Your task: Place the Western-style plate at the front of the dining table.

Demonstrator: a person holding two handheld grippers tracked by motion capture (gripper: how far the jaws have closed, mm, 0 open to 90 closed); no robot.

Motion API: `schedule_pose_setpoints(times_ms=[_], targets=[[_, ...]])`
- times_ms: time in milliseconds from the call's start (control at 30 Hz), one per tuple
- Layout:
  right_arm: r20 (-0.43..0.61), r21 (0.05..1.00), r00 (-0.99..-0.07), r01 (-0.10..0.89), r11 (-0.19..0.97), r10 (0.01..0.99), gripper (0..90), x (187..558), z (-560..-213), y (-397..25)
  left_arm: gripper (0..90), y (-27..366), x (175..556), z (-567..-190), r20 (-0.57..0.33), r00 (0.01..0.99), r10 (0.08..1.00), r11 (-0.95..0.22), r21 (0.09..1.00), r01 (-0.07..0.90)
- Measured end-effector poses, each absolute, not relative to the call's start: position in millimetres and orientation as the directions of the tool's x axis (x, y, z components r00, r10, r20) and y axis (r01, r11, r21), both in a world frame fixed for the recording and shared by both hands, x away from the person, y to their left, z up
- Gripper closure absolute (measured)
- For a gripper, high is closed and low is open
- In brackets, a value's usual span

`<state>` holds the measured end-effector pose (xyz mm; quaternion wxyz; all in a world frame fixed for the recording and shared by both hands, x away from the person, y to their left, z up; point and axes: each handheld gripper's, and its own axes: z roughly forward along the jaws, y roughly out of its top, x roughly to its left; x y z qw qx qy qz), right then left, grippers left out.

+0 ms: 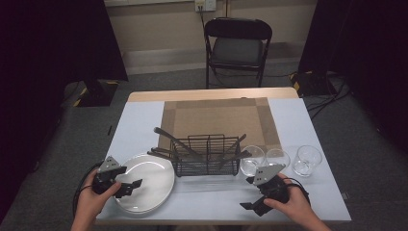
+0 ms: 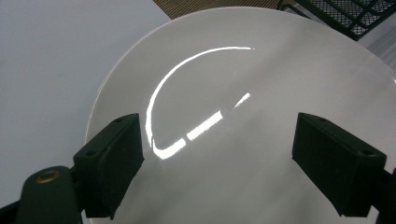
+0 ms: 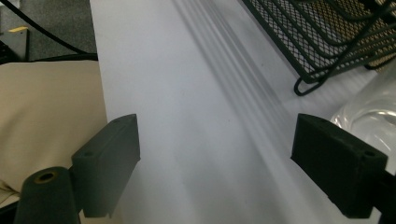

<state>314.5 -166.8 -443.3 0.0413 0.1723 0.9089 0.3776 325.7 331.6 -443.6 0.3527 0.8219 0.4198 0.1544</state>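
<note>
A white plate [image 1: 149,179] lies at the table's front left, and it also appears as the glossy plate [image 2: 243,93] in the left gripper view. My left gripper [image 1: 131,186] hovers over the plate's left part, jaws wide open with nothing between them [image 2: 219,158]. A black wire basket [image 1: 207,156] holding several dark utensils stands mid-table. Three clear glasses [image 1: 251,160] [image 1: 278,157] [image 1: 307,160] stand to its right. My right gripper [image 1: 250,204] is open near the front edge, just in front of the glasses, over bare tablecloth [image 3: 215,168].
A brown placemat [image 1: 219,118] lies behind the basket. The basket's corner [image 3: 327,37] and a glass [image 3: 369,116] sit to the right of the right jaws. Beige clothing [image 3: 46,121] lies past the table's edge. A black folding chair [image 1: 238,45] stands beyond the table.
</note>
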Motion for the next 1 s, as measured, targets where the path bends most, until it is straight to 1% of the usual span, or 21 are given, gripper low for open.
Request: schedule_pose_setpoints(times_ms=[400,1000], targets=[[0.054,0.705,-0.945,0.265,0.658,0.322,14.8,318.3,-445.9,-147.2,16.0,337.6,324.9,-442.1,-0.026,0.589,0.807,-0.401,0.709,0.580],[0.033,0.717,-0.956,0.227,0.659,0.293,14.8,321.1,-442.5,-122.7,16.0,340.9,324.5,-440.6,-0.026,0.584,0.811,-0.394,0.714,0.579]])
